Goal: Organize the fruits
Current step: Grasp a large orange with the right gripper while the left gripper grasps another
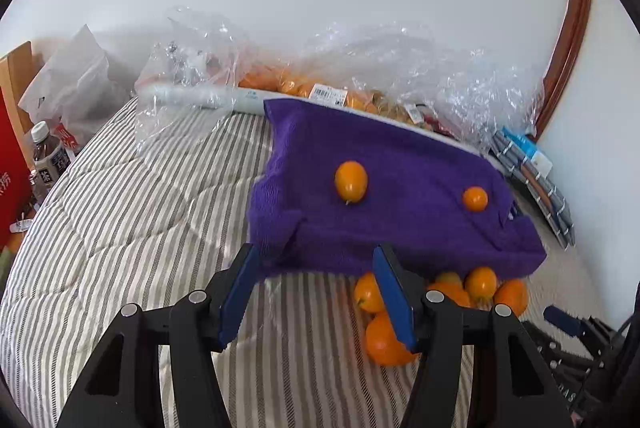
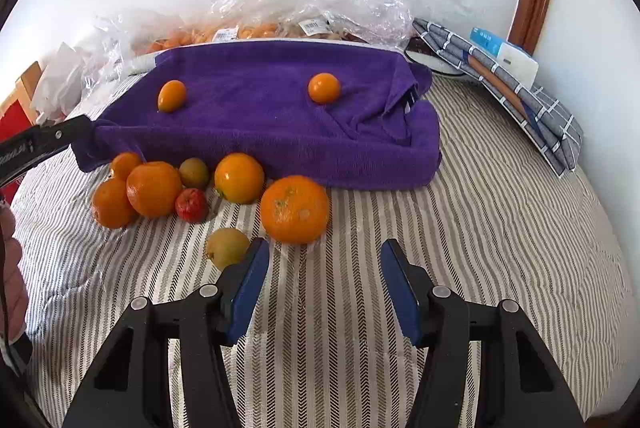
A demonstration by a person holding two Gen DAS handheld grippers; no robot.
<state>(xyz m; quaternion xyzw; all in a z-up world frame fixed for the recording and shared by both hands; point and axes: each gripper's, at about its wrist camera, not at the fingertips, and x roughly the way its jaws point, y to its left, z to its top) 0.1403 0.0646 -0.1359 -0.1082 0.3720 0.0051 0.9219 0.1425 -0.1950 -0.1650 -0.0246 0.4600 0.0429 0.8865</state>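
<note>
A purple towel (image 2: 272, 116) lies on the striped bedding, also in the left wrist view (image 1: 400, 196). Two small orange fruits rest on it: an oval one (image 2: 171, 95) (image 1: 351, 181) and a round one (image 2: 324, 88) (image 1: 475, 199). Several loose fruits lie in front of the towel: a large orange (image 2: 295, 209), another orange (image 2: 154, 189), a red fruit (image 2: 191, 204), a yellow-green fruit (image 2: 226, 247). My right gripper (image 2: 324, 268) is open and empty, just short of the large orange. My left gripper (image 1: 316, 276) is open and empty at the towel's near edge, with an orange (image 1: 384, 342) by its right finger.
Clear plastic bags with packed fruit (image 2: 248, 30) lie behind the towel by the wall. A checked grey cloth (image 2: 520, 96) and a white box (image 2: 518, 62) are at the right. A bottle (image 1: 46, 156) and a red box (image 1: 10, 188) stand at the bed's left.
</note>
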